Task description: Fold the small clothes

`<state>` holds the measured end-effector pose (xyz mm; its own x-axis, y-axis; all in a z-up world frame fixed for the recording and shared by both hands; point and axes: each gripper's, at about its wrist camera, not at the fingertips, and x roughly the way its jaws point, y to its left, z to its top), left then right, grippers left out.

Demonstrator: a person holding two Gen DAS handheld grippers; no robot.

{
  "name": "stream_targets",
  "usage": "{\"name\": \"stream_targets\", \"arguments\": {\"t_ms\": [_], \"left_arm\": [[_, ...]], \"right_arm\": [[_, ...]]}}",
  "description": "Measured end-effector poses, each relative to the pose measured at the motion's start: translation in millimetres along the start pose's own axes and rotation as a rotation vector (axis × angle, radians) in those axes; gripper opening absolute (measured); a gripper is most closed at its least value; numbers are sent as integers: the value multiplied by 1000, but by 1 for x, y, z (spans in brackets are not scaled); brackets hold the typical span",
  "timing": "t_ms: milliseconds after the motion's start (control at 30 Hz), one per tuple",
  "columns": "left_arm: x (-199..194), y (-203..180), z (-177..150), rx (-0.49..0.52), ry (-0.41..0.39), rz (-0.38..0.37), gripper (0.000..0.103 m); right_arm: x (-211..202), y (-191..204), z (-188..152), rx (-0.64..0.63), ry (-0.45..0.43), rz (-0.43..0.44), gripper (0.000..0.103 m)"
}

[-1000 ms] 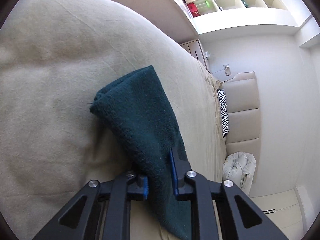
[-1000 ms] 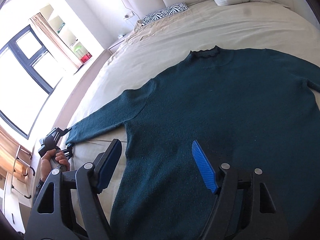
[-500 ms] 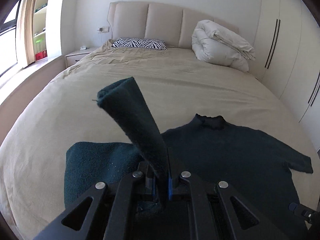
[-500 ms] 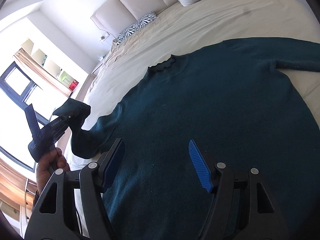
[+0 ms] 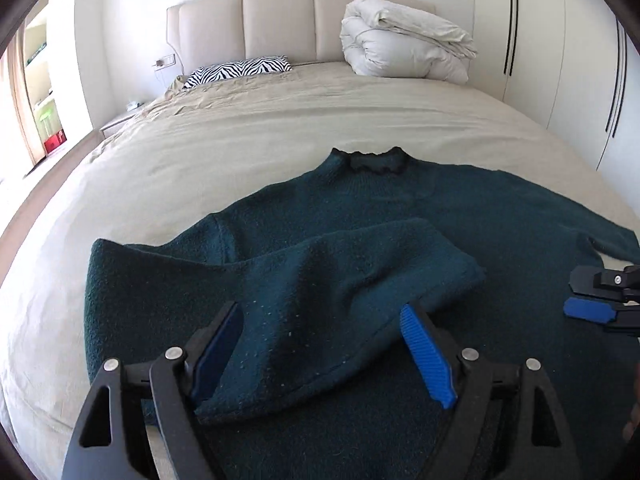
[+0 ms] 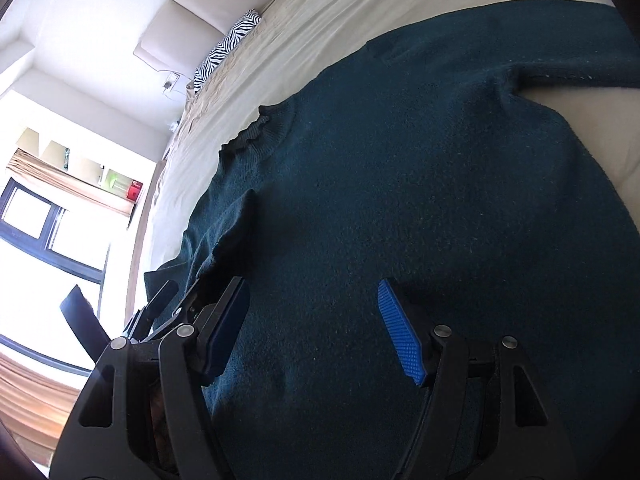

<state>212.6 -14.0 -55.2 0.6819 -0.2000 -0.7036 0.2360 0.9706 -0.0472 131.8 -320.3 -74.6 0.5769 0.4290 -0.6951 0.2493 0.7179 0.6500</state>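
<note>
A dark teal sweater point(image 5: 460, 216) lies flat, collar point(image 5: 372, 160) away from me, on the beige bed point(image 5: 240, 140). Its left sleeve point(image 5: 360, 264) is folded across the chest. My left gripper point(image 5: 320, 316) hovers over that sleeve and its jaws are opening; the sleeve lies loose between the blue pads, which do not press it. My right gripper point(image 6: 311, 286) stands open low over the sweater's body point(image 6: 400, 200), nothing between its fingers. It also shows at the edge of the left wrist view, right gripper point(image 5: 588, 296). The other sleeve point(image 6: 560, 60) stretches out on the sheet.
A zebra-striped pillow point(image 5: 240, 70) and a rolled white duvet point(image 5: 400, 44) sit by the padded headboard point(image 5: 280, 20). White wardrobe doors point(image 5: 560, 60) stand to the right of the bed. A large window point(image 6: 40, 220) and shelves are on the left side.
My left gripper carried the sleeve from the bed's left side across the sweater, laid it on the chest and let go. My right gripper sank closer to the sweater and rolled.
</note>
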Motion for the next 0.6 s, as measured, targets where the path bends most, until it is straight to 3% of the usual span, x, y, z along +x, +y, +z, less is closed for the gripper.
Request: {"name": "stream_targets", "arguments": {"t_ms": [67,133,233,367,433,467,500,600], "left_arm": [[-14,21,-8,-104,-30,-31,83],[-15,35,-17,-149,-4,-38,83],[-21,57,-29,-245,8,-98,73],[-39,93,-41,-387,-21,-151,66],[-44,107,-42,-427,-30,-154,63],[-47,113,-42,-443,-38,-159,61],[-49,119,-42,-458,-45,-163,59],[-56,135,-37,-488,-70,-152,54]], "right_arm": [[24,15,11,-7,43,20,66],[54,27,26,-6,110,67,66],[99,41,41,-11,176,-31,66],[124,76,45,-91,190,-89,64],[135,91,43,-144,208,-130,45],[137,94,42,-166,210,-167,27],[137,95,41,-184,210,-190,17],[131,100,44,-233,192,-205,8]]}}
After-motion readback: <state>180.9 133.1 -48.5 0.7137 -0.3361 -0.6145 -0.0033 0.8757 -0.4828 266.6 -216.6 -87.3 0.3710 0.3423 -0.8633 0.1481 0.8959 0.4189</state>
